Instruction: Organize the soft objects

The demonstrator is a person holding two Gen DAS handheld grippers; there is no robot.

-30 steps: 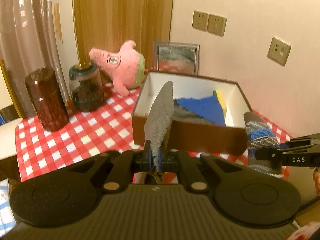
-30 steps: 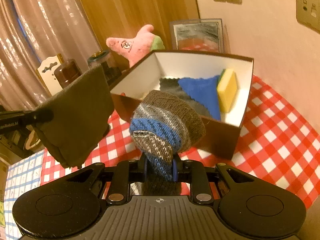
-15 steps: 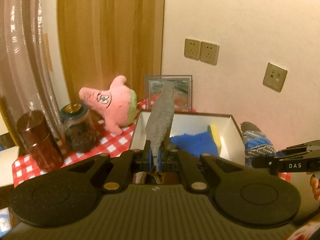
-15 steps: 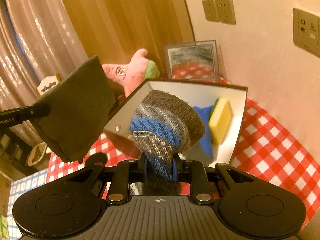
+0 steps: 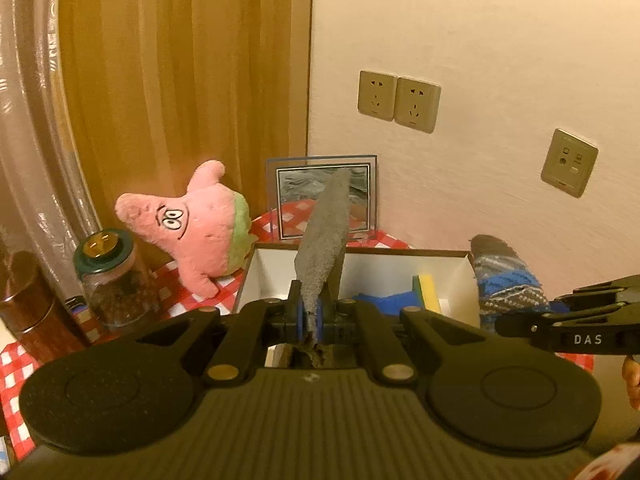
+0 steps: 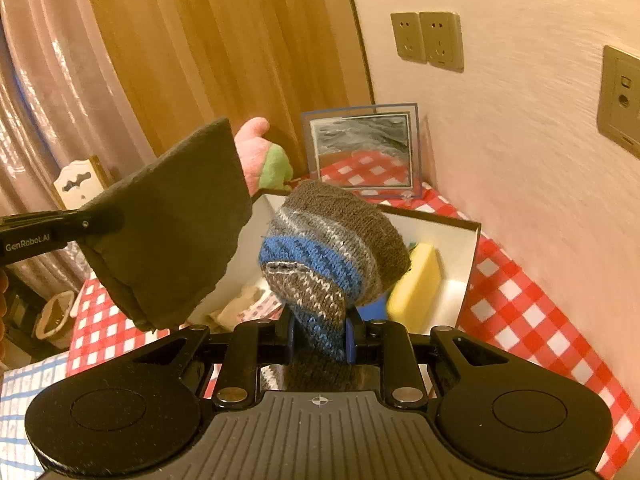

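My left gripper (image 5: 311,317) has its fingers clamped on the grey cloth (image 5: 324,236); my right gripper (image 6: 320,338) pinches the striped knit sock (image 6: 334,248), both raised above the open box (image 6: 468,256).

Each hand-held gripper is matte black plastic. The left hand-held gripper (image 5: 311,318) has a ribbed grey-black body at six o'clock, two round discs at seven and five o'clock, brass-coloured pivot screws, and blue finger pads (image 5: 298,316). The right hand-held gripper (image 6: 320,340) matches it, with a small crosshair mark; its side reads "DAS", the left's "GenRobot.AI". Bare skin shows at three o'clock.
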